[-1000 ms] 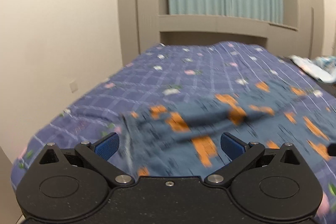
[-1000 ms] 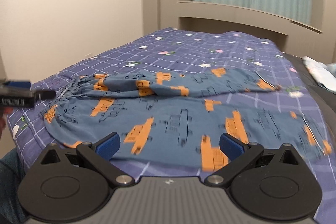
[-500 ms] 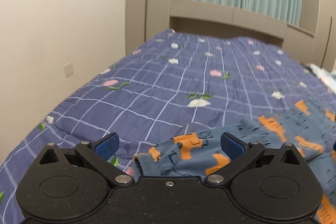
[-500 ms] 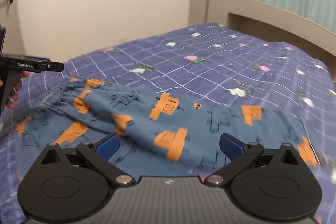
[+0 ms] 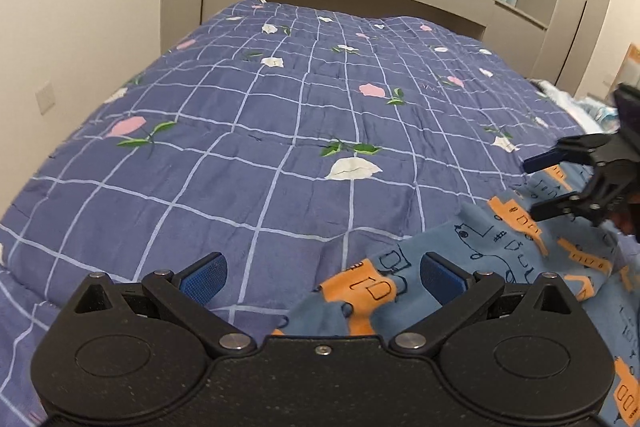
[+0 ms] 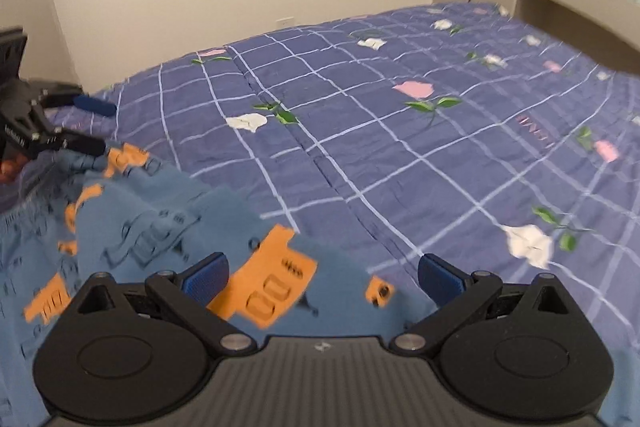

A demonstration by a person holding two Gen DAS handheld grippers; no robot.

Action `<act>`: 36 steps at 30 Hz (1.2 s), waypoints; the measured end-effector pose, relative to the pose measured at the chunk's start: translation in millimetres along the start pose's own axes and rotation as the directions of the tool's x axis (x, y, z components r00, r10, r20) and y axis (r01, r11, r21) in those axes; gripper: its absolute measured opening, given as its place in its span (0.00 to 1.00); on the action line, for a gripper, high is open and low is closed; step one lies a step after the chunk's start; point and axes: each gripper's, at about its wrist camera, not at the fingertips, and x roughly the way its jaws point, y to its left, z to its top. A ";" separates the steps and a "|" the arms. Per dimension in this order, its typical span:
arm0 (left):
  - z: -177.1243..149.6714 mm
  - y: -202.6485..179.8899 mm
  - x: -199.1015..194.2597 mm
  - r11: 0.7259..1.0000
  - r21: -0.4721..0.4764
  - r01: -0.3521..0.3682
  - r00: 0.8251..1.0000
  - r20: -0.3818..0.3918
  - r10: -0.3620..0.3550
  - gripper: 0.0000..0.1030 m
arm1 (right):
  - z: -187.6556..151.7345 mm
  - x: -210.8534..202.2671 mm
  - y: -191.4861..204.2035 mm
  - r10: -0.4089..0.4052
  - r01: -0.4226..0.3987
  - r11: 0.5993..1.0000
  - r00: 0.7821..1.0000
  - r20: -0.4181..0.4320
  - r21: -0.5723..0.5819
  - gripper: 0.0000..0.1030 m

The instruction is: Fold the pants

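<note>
One pair of soft blue pants (image 5: 492, 267), printed with orange blocks and dark line drawings, lies rumpled on a quilted purple bedspread (image 5: 280, 147) patterned with a pale grid and pink and white flowers. Two black grippers with blue ribbed pads are present. The left gripper (image 5: 323, 273) hovers with jaws wide apart, holding nothing, a folded cloth edge lying just below its right pad. The right gripper (image 6: 323, 273) is likewise fully spread and empty above the cloth. Compared with half a second ago, both views have shifted: more bare bedspread fills each, the pants sit lower and to one side, and each gripper appears in the other's view.
</note>
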 end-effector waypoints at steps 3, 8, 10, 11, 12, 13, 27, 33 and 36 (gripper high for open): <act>1.0 5.2 3.0 0.999 0.033 0.041 0.999 -0.030 -0.040 0.99 | 5.1 12.6 -9.3 0.037 -0.037 0.999 0.999 -0.025 0.024 0.89; 1.9 11.9 9.1 0.988 0.093 0.121 0.984 -0.144 -0.107 0.77 | 3.0 24.5 -14.6 0.101 -0.097 0.994 0.991 -0.084 0.045 0.80; 2.2 14.9 10.6 0.988 0.089 0.125 0.979 -0.171 -0.109 0.72 | 3.1 23.7 -13.2 0.091 -0.089 0.996 0.993 -0.079 0.031 0.73; 1.1 16.6 9.8 0.988 0.085 0.132 0.977 -0.178 -0.115 0.68 | 3.8 22.9 -12.4 0.092 -0.090 0.995 0.993 -0.076 0.030 0.64; 1.1 18.1 9.9 0.987 0.077 0.142 0.974 -0.189 -0.125 0.62 | 4.5 22.1 -11.8 0.088 -0.086 0.996 0.993 -0.074 0.027 0.59; 0.7 19.8 10.0 0.986 0.066 0.152 0.970 -0.202 -0.136 0.57 | 5.3 21.2 -10.7 0.083 -0.081 0.996 0.994 -0.076 0.020 0.53; 15.3 4.5 -13.0 0.992 0.119 0.045 0.995 -0.095 -0.034 0.04 | 24.0 3.3 39.5 -0.193 0.189 0.969 0.981 -0.006 -0.161 0.02; 18.1 5.9 -1.5 0.993 0.116 -0.017 0.996 -0.086 0.028 0.04 | 43.8 23.1 40.9 -0.274 0.273 0.945 0.961 0.020 -0.180 0.02; 15.4 4.3 -1.3 0.993 0.116 -0.034 0.997 -0.067 0.042 0.04 | 42.0 30.2 40.2 -0.300 0.301 0.938 0.953 0.032 -0.172 0.02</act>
